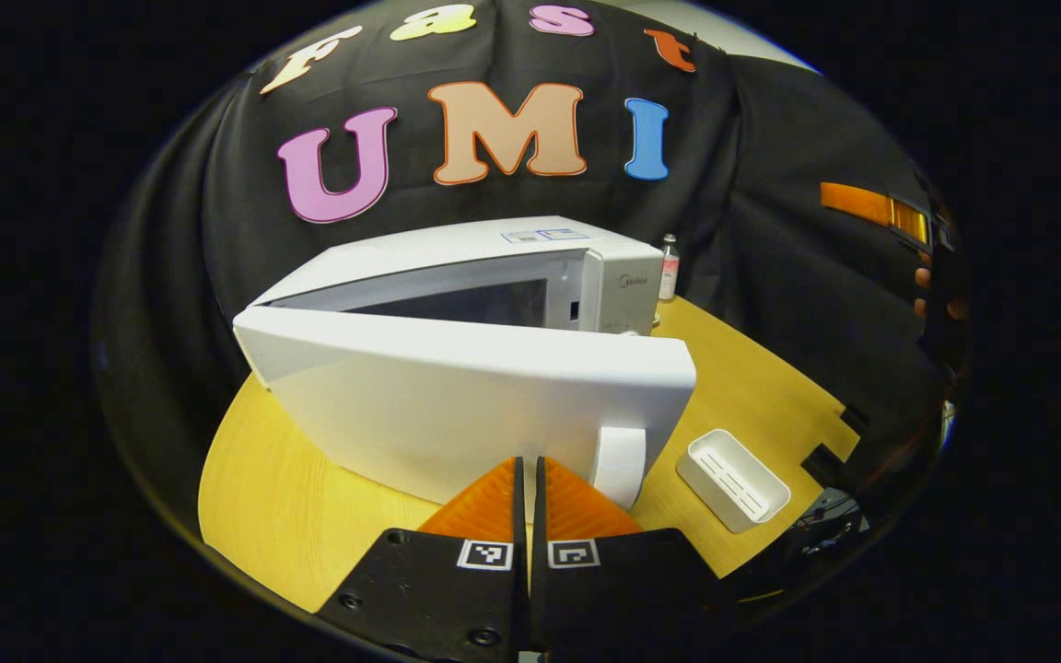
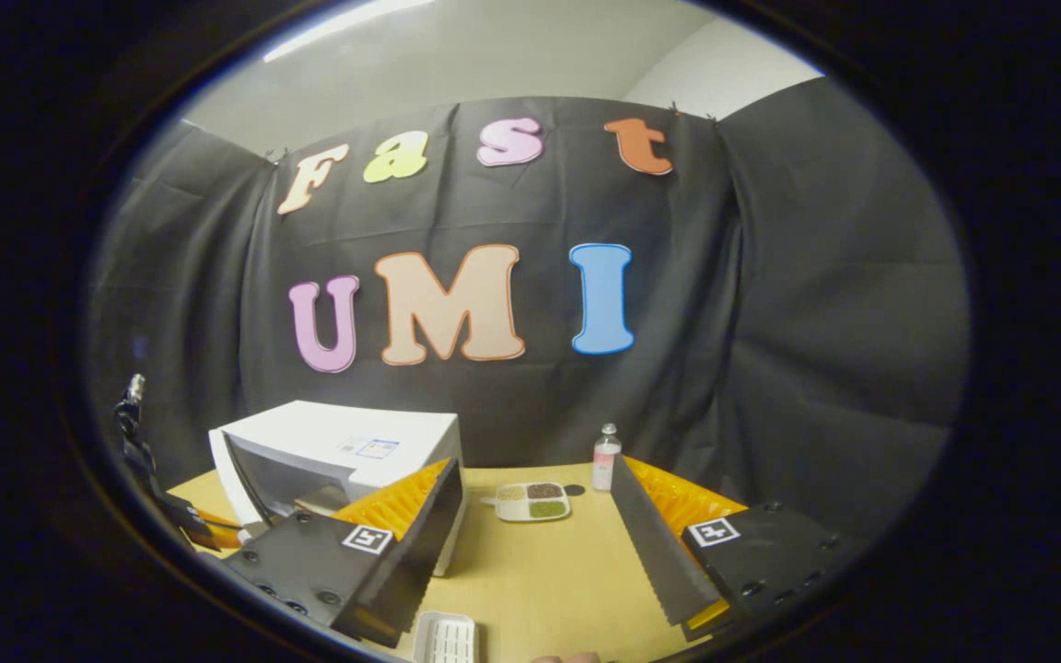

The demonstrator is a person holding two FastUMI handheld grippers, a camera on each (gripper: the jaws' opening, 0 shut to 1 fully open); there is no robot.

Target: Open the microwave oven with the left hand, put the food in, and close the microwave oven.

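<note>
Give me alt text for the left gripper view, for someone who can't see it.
A white microwave oven sits on a yellow table with its door swung partly open, and the left tongs, shut, are right up against the door near its handle. A small white tray lies to the right.

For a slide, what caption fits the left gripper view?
Closed hand-held gripper at the half-open microwave door.

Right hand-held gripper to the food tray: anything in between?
Nothing visible. The right hand-held gripper is open, and bare table runs from between its fingers to the food tray. The bottle stands off to the tray's right; the microwave stands left.
</note>
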